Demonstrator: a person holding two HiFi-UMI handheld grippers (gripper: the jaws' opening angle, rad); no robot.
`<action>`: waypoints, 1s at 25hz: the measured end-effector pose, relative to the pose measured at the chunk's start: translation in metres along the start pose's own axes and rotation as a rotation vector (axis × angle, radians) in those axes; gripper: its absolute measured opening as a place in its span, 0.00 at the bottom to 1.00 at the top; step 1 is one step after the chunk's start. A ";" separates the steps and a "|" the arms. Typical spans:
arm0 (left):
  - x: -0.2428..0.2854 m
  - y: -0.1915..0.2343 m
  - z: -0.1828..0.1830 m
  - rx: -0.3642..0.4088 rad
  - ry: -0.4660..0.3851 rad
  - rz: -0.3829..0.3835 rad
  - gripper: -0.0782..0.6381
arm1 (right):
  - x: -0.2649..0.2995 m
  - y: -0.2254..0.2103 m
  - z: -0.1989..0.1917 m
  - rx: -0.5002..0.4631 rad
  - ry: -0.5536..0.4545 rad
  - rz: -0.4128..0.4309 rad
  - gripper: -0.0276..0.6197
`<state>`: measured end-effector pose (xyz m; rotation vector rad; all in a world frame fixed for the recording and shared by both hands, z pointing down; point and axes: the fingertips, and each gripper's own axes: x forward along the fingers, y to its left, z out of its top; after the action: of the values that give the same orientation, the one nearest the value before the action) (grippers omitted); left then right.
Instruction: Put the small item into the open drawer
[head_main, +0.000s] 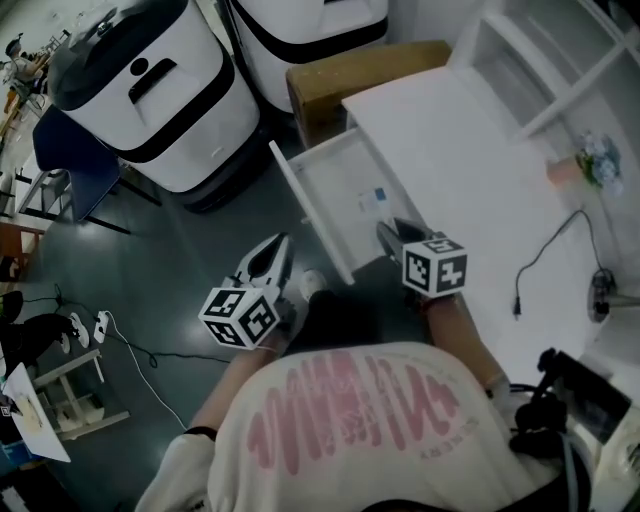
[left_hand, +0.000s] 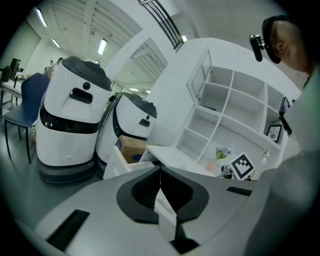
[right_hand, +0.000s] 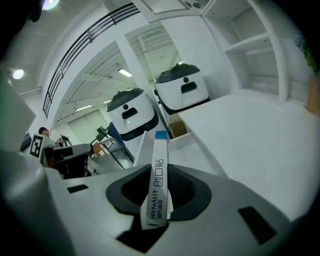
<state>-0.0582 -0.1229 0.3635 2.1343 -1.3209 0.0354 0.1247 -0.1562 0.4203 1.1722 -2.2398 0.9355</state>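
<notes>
My right gripper (right_hand: 161, 171) is shut on a slim white box (right_hand: 159, 150) printed HYNAUT, whose blue end sticks out past the jaws. In the head view that gripper (head_main: 388, 236) hangs over the near part of the open white drawer (head_main: 335, 178), and the box's blue-marked end (head_main: 372, 200) shows above the drawer floor. The drawer (right_hand: 144, 146) lies straight ahead in the right gripper view. My left gripper (head_main: 270, 258) is lower left of the drawer front, over the dark floor. Its jaws (left_hand: 160, 172) are shut with nothing between them.
The drawer slides out of a white desk (head_main: 470, 160) with a shelf unit at its back. A black cable (head_main: 545, 255) and a pink item (head_main: 565, 172) lie on the desk. A cardboard box (head_main: 350, 75), two white machines (head_main: 150, 90) and a blue chair (head_main: 75, 165) stand beyond.
</notes>
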 end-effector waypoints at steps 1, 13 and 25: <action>0.007 0.008 -0.001 -0.001 0.010 0.000 0.15 | 0.011 -0.004 -0.001 0.007 0.012 -0.003 0.20; 0.042 0.073 -0.047 -0.079 0.113 0.031 0.15 | 0.098 -0.033 -0.026 0.027 0.166 -0.051 0.20; 0.040 0.102 -0.088 -0.135 0.185 0.037 0.15 | 0.148 -0.031 -0.052 0.031 0.263 -0.056 0.20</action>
<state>-0.0958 -0.1411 0.4974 1.9437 -1.2189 0.1514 0.0739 -0.2103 0.5626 1.0517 -1.9813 1.0408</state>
